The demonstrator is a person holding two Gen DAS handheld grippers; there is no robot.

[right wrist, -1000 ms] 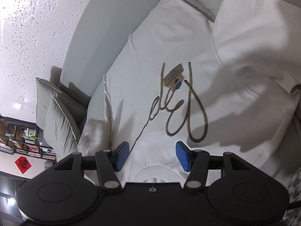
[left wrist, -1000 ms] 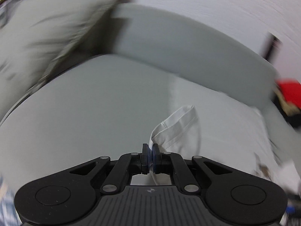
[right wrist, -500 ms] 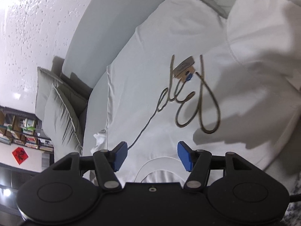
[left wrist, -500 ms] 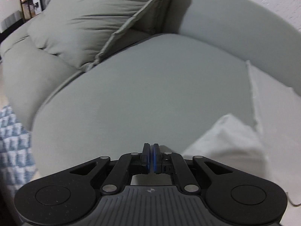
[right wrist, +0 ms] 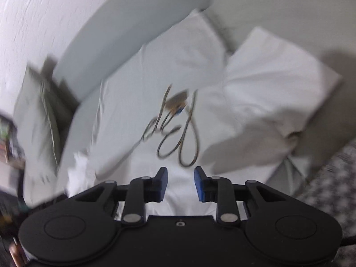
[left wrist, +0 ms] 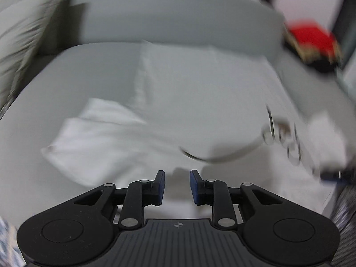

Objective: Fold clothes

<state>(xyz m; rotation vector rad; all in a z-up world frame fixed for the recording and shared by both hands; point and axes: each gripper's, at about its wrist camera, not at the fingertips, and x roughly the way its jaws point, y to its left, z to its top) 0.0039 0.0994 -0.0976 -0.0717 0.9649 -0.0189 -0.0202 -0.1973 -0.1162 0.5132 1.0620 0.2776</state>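
Beyond both fingers (left wrist: 160, 181): white shirt (left wrist: 200, 93).

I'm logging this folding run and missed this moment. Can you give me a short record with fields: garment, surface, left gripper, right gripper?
garment: white T-shirt with script print, spread flat, sleeves out
surface: grey sofa seat
left gripper: jaws just opening, apart, nothing between them, over the shirt
right gripper: jaws just closing, still apart, nothing pinched, near the collar
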